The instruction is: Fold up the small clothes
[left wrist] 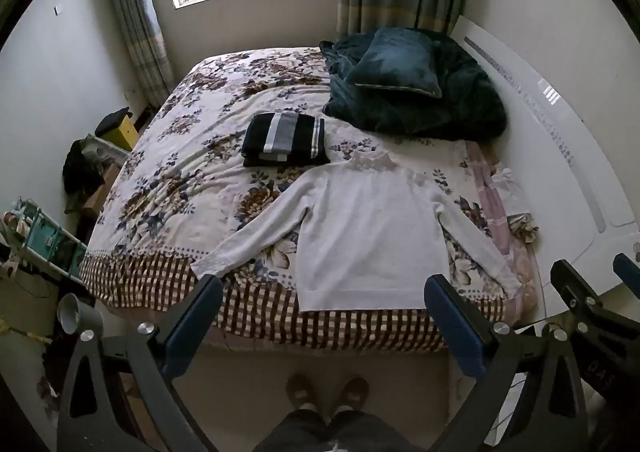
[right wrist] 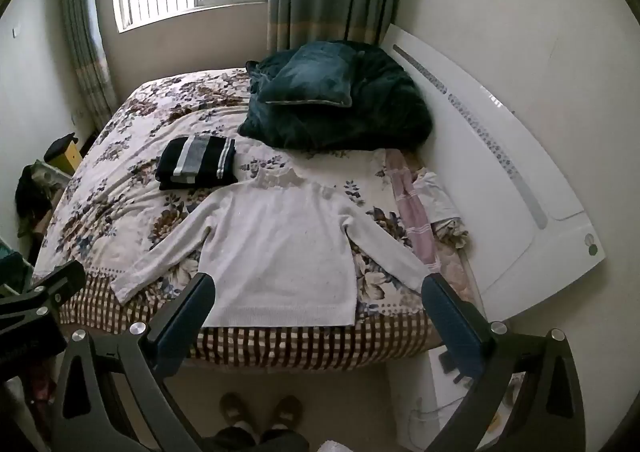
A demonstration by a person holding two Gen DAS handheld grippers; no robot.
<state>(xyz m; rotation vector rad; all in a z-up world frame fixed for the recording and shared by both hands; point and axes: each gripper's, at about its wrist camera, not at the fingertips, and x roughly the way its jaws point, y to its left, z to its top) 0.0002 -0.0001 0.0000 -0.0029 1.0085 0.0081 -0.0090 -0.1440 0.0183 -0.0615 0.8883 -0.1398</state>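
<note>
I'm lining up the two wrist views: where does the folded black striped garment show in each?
Left wrist: folded black striped garment slightly left of centre, beyond the white sweater's collar.
Right wrist: farther left, beyond the sweater's left shoulder.
Shared landmark: dark teal cushion on the bed.

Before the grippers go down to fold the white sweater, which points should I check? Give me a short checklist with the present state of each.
1. White sweater lies flat, both sleeves spread: ok.
2. Left gripper open and empty: ok.
3. Right gripper open and empty: ok.
4. Folded striped garment lies apart from the sweater: cannot tell, its corner is very near the collar.
5. Sweater fully on the bed: not ok, the hem hangs slightly over the front edge.
6. Dark blanket away from the sweater: ok.
</note>
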